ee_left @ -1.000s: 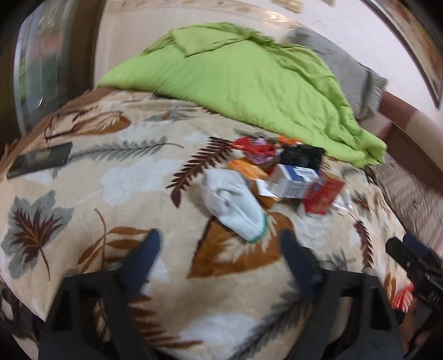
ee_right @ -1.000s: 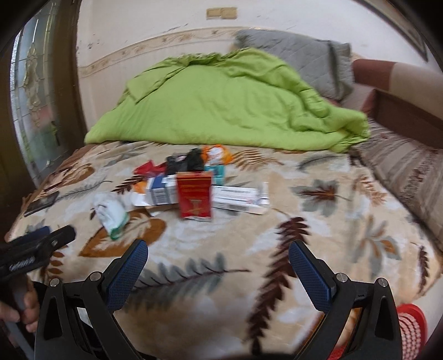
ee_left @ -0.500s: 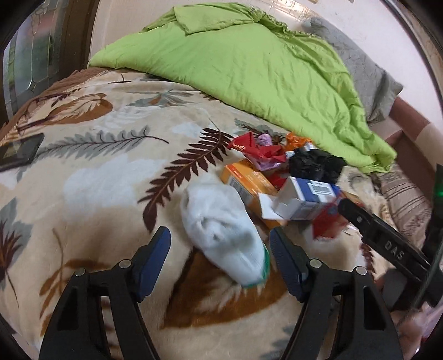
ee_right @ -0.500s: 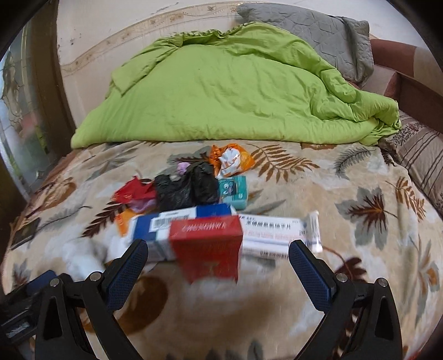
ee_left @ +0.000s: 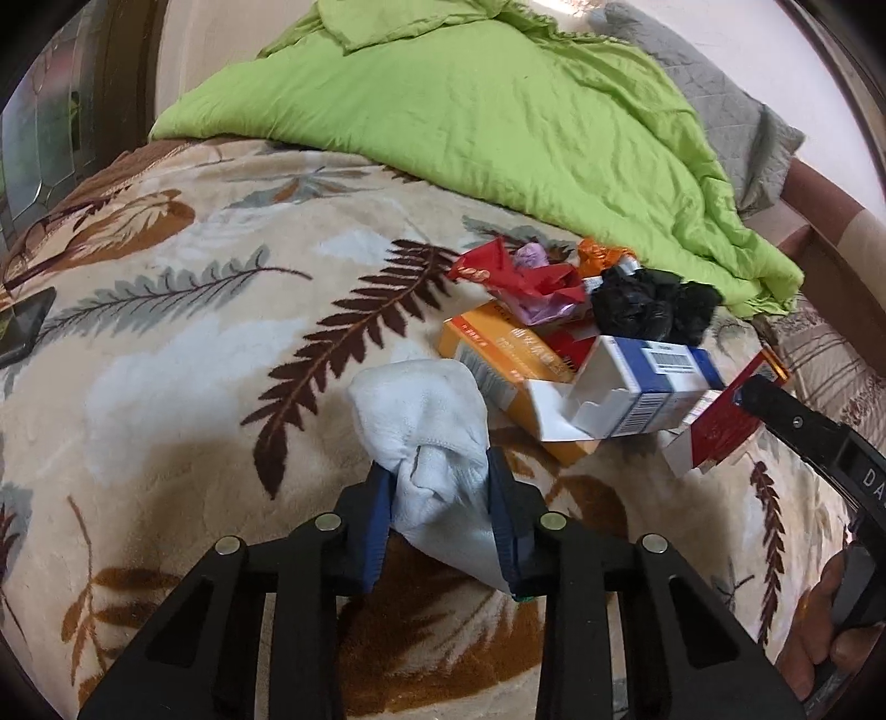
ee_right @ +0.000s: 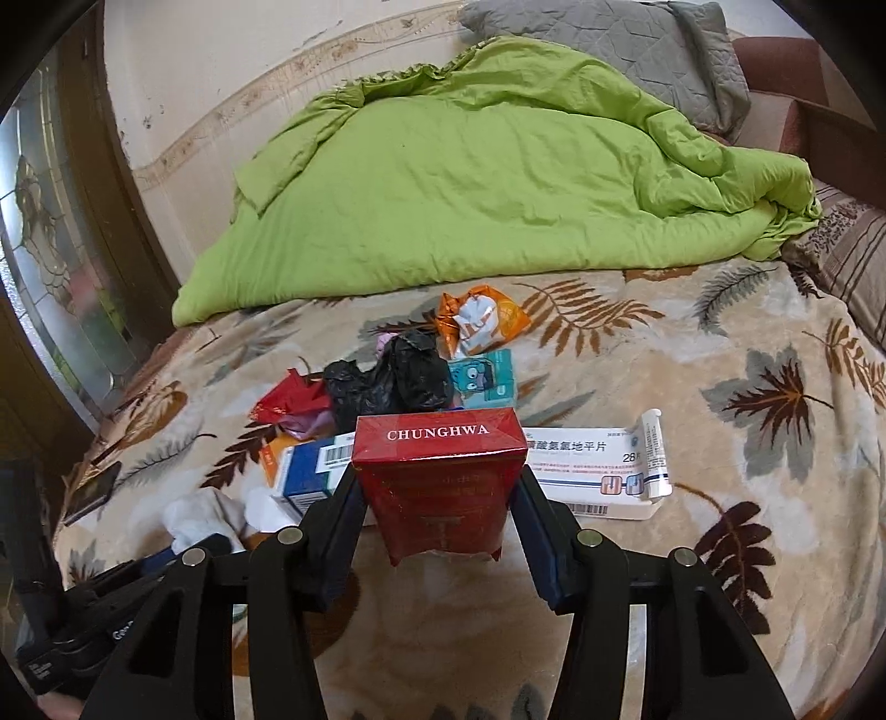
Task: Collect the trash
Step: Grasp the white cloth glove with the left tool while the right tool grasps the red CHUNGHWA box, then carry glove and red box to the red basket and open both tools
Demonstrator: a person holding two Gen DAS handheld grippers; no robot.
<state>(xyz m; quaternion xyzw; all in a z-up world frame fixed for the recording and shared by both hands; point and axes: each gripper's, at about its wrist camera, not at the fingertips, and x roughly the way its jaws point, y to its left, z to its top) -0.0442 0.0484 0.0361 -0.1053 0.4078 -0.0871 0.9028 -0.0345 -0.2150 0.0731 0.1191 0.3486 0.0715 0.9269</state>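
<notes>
A white sock (ee_left: pixel 421 410) lies on the leaf-patterned blanket (ee_left: pixel 194 343), and my left gripper (ee_left: pixel 437 471) is shut on its bunched end. My right gripper (ee_right: pixel 437 482) has its jaws closing on a red cigarette box (ee_right: pixel 437 443), with both pads against the box's sides. Behind the red box is a pile of trash: a blue-and-white carton (ee_left: pixel 648 382), an orange carton (ee_left: pixel 498 354), a crumpled black bag (ee_right: pixel 398 376), a red wrapper (ee_left: pixel 498 271), a white medicine box (ee_right: pixel 587 465) and a teal packet (ee_right: pixel 482 376). In the left wrist view the right gripper's finger (ee_left: pixel 803 426) reaches in beside the red box (ee_left: pixel 720 426).
A green quilt (ee_right: pixel 498 183) is heaped across the back of the bed, with a grey pillow (ee_right: pixel 637 50) behind it. A dark phone (ee_left: pixel 22 327) lies near the blanket's left edge. A glass-panelled door (ee_right: pixel 50 260) stands at the left. A striped cushion (ee_right: pixel 853 260) is at the right.
Both grippers moved forward to the pile. The left closed on the white sock. The right narrowed from wide open around the red cigarette box.
</notes>
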